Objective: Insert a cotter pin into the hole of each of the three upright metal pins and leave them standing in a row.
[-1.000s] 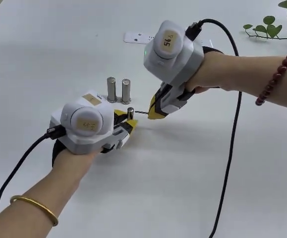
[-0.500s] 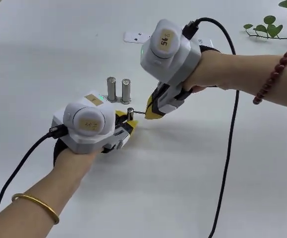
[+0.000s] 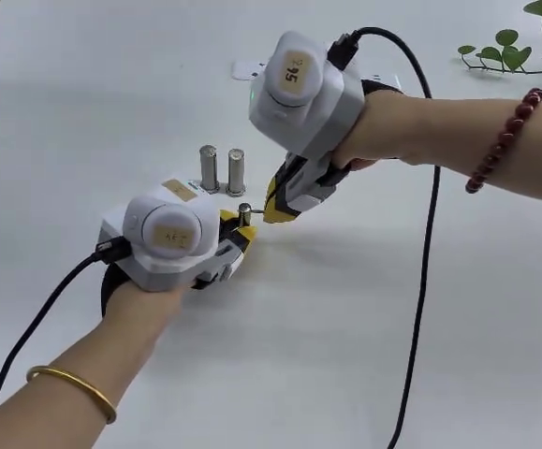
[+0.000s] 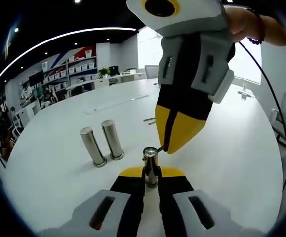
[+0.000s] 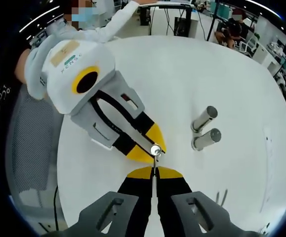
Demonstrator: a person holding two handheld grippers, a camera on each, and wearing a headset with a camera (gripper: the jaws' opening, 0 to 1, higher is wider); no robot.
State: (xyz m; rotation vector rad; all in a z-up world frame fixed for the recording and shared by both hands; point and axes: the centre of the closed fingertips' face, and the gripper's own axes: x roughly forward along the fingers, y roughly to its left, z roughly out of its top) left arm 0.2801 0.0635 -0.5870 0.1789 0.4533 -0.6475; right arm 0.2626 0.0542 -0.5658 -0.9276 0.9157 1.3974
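Cotter pin (image 5: pixel 153 160) clamped in my right gripper (image 3: pixel 271 211), tip at top of metal pin (image 4: pixel 150 162) clamped upright in my left gripper (image 3: pixel 237 235). Next: line up with hole, push straight through.

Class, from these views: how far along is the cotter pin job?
Done: nothing evident; the two standing metal pins show no cotter pin. In hand: the left hand-held gripper clamps the third metal pin upright, and the right hand-held gripper holds a cotter pin at its top. Left: seat it, then pin the other two.
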